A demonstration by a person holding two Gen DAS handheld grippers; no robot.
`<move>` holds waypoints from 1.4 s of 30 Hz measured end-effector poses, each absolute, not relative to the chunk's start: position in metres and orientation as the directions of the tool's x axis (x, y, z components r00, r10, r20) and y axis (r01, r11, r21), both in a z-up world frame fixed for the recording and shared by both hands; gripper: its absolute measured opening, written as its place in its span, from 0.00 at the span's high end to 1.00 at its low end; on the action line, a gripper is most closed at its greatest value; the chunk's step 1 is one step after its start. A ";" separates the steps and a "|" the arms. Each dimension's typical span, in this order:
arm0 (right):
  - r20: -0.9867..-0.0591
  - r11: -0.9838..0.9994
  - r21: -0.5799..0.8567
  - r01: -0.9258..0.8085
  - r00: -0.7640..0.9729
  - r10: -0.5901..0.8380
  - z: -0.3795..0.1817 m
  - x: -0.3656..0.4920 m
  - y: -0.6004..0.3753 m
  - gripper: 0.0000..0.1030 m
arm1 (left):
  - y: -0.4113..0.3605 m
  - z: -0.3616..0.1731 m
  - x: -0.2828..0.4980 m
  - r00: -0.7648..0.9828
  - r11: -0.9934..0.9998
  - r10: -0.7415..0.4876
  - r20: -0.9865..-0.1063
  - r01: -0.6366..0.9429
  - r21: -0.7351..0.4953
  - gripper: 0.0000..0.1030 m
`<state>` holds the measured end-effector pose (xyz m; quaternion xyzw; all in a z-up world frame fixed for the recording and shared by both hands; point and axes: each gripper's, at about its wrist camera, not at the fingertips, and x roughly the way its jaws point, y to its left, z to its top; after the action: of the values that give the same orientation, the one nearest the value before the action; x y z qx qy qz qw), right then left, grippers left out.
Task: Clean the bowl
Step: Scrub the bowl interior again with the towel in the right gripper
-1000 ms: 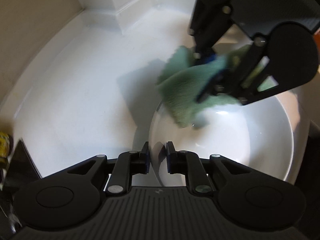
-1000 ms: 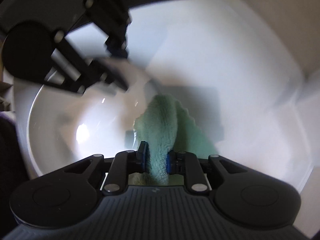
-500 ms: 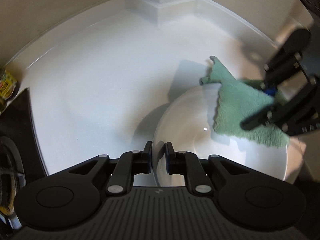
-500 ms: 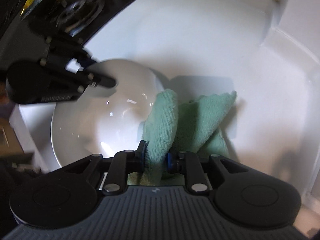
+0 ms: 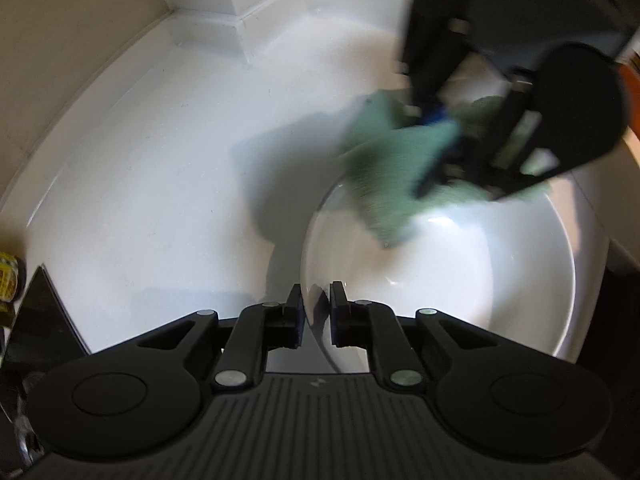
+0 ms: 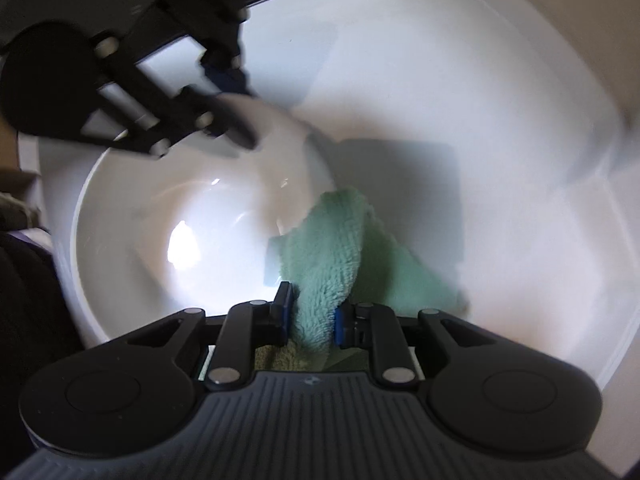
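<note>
A white bowl (image 5: 460,280) sits on the white counter; it also shows in the right wrist view (image 6: 160,208). My left gripper (image 5: 316,300) is shut on the bowl's near rim. In the right wrist view the left gripper (image 6: 234,100) grips the far rim. My right gripper (image 6: 312,312) is shut on a green cloth (image 6: 336,252) that hangs over the bowl's right edge and inner wall. In the left wrist view the right gripper (image 5: 436,140) and the cloth (image 5: 392,172) are blurred over the bowl's far rim.
The white counter (image 5: 168,184) ends at a raised white back edge and corner post (image 5: 240,28). A dark stove edge (image 5: 36,320) and a yellow-labelled jar (image 5: 8,280) are at the far left. The counter's front edge lies just right of the bowl.
My right gripper has swung the cloth from the bowl's right rim back over its far rim and inside. The left wrist view has turned. The left gripper still grips the rim.
</note>
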<state>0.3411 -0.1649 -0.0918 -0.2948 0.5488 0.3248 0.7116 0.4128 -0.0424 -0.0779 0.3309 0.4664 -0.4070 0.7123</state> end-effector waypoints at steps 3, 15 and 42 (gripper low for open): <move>-0.964 0.614 -0.077 -0.785 0.217 0.156 -0.091 0.350 -0.153 0.86 | -0.039 -0.076 0.410 0.250 0.511 -0.255 -0.934 0.855 0.089 0.89; -0.966 0.850 0.140 -0.508 0.119 0.230 -0.096 0.324 -0.207 0.86 | -0.018 -0.067 0.401 0.270 0.641 -0.306 -0.913 0.768 0.012 0.91; -0.975 0.771 0.065 -0.634 0.124 0.184 -0.090 0.345 -0.180 0.89 | 0.000 -0.042 0.382 0.257 0.638 -0.291 -0.922 0.770 0.013 0.90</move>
<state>0.3451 -0.1799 -0.0904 -0.1879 0.5988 0.2818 0.7257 0.3817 -0.0002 -0.0421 0.2403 0.4984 -0.3510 0.7554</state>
